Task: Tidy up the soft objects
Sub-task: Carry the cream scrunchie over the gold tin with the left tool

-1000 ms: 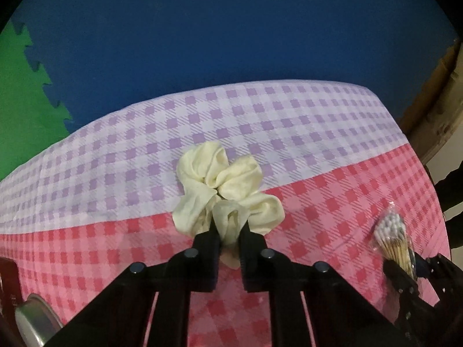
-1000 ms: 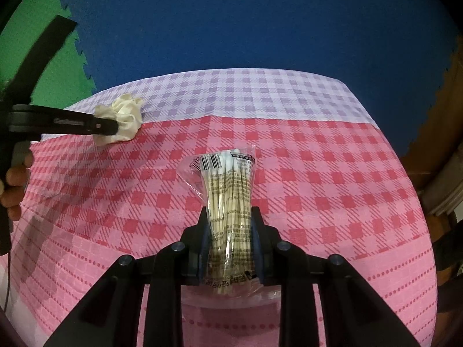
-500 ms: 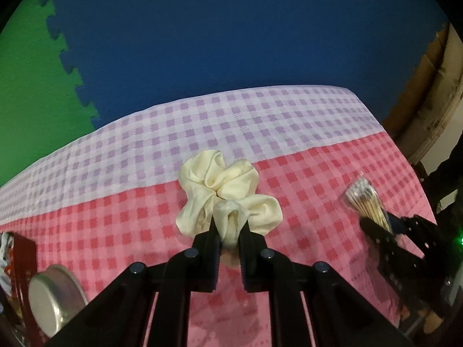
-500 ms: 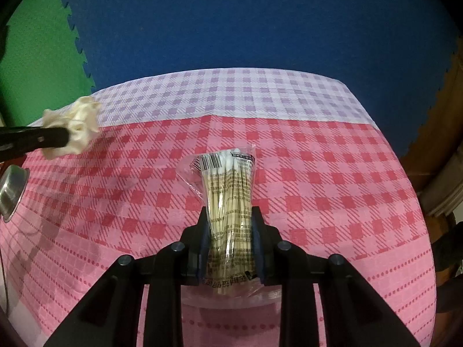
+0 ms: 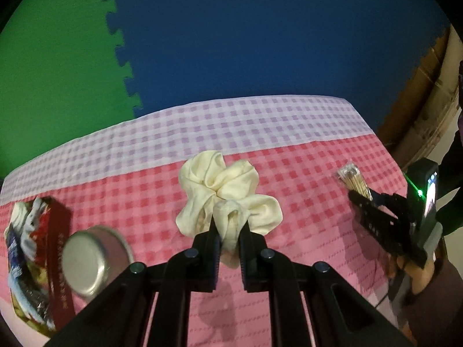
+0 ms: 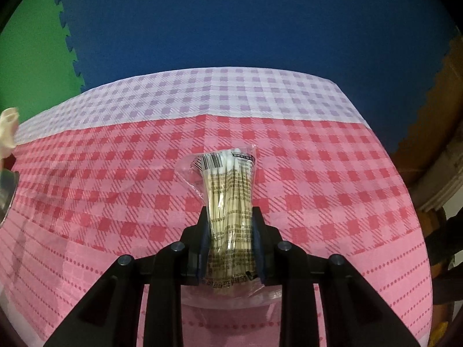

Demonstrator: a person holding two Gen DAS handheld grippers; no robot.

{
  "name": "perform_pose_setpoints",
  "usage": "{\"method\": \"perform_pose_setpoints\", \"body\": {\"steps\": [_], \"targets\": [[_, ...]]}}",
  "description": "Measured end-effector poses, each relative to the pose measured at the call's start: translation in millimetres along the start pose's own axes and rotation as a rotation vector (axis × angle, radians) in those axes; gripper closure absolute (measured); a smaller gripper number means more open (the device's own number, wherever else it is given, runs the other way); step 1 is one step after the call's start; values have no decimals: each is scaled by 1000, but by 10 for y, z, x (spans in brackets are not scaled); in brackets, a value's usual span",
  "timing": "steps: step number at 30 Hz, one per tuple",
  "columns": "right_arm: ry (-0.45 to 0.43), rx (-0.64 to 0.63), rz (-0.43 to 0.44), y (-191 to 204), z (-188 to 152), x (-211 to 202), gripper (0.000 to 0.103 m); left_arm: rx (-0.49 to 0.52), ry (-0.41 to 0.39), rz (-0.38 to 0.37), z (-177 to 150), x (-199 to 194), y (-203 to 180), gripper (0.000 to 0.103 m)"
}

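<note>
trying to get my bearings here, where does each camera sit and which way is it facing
Left wrist: sits on the left gripper, looking forward and down over the checked tablecloth; its fingers pinch a cream scrunchie; the right gripper and a hand show at right.
Right wrist: sits on the right gripper, looking forward and down over the tablecloth; its fingers clamp a bag of cotton swabs.
Shared: the tablecloth, the scrunchie, the swab bag, a metal tin and the blue and green wall.

A cream satin fabric scrunchie [image 5: 228, 190], crumpled into soft folds, hangs pinched above the pink checked cloth. A clear plastic packet of wooden-stemmed cotton swabs [image 6: 228, 193] stands tilted, apparently just off the cloth.
</note>
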State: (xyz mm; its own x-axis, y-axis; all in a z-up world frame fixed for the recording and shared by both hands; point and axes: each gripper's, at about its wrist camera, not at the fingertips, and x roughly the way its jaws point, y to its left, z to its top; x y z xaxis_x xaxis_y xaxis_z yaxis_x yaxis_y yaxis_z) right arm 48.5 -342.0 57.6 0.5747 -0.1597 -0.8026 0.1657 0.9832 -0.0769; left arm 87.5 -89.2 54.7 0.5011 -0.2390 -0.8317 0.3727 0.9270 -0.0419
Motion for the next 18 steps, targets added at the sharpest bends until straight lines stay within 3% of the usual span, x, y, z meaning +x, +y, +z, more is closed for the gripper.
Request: {"method": "perform_pose_setpoints", "body": {"steps": [13, 18], "targets": [[-2, -11, -10, 10, -6, -8, 78, -52, -38, 54, -351, -647, 473, 92], [-2, -12, -11, 0, -6, -6, 78, -60, -69, 114, -399, -915, 695, 92]]}}
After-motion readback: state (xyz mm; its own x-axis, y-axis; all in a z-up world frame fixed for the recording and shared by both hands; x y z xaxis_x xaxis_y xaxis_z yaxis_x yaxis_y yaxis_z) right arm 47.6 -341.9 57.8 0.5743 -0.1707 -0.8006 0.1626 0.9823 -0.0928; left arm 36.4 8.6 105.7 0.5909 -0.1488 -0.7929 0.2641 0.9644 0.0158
